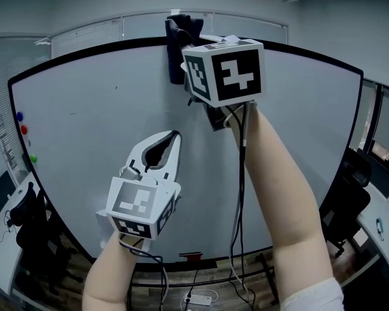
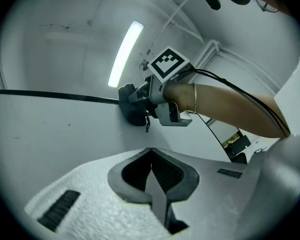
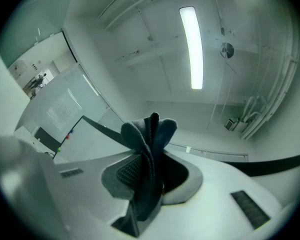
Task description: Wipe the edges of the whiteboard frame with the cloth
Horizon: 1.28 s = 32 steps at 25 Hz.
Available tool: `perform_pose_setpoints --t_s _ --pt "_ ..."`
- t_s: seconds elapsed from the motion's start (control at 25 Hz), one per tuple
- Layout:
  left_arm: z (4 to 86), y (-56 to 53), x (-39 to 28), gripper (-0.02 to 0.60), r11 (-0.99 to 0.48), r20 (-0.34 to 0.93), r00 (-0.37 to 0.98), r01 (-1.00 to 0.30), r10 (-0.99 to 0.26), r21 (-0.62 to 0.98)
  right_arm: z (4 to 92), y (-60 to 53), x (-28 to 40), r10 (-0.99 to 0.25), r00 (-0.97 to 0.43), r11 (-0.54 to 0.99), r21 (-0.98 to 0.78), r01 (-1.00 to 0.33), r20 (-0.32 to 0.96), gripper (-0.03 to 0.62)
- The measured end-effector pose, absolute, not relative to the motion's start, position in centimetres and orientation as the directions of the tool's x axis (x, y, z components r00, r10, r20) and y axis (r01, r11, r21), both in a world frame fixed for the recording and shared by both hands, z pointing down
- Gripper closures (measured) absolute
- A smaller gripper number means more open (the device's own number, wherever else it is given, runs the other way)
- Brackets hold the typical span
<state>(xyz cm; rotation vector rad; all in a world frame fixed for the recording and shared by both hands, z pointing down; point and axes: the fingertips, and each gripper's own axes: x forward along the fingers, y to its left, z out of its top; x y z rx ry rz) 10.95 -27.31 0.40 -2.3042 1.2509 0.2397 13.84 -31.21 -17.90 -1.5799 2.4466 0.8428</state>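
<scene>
As right claw (image 3: 151, 164) holds cloth (image 3: 149, 134) at top frame (image 3: 247, 167), left claw (image 2: 151, 152) hovers

Cloth (image 1: 179, 39) in right claw (image 3: 151, 156) at top edge of whiteboard frame (image 1: 97, 48); left claw (image 1: 174, 135) lower left, before the whiteboard (image 1: 84, 148).

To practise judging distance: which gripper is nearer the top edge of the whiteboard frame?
Right. The right gripper holds the dark cloth at the top frame edge; the left gripper, shut and empty, hangs lower, before the board's face.
</scene>
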Motion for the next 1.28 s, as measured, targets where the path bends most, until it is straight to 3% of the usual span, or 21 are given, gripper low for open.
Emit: perform_pose_setpoints --t_s 0.4,0.68,1.28 --pt "0.7 -26.1 22.0 0.563 -0.459 -0.386 0.578 -0.812 -0.719 -0.361 -18.1 -31.3 26.0 -0.825 -0.421 0.274 0.385 -0.881 -0.376 0.52" --pt "1.3 -26.4 25.3 0.563 -0.482 -0.383 0.579 -0.814 -0.72 -0.326 -17.8 -31.4 29.0 -0.823 -0.421 0.278 0.375 -0.884 -0.382 0.52" --pt "0.6 -26.7 33.8 0.563 -0.583 -0.33 0.688 -0.724 -0.646 -0.369 -18.1 -31.3 39.0 -0.878 -0.281 0.146 0.341 -0.929 -0.389 0.519"
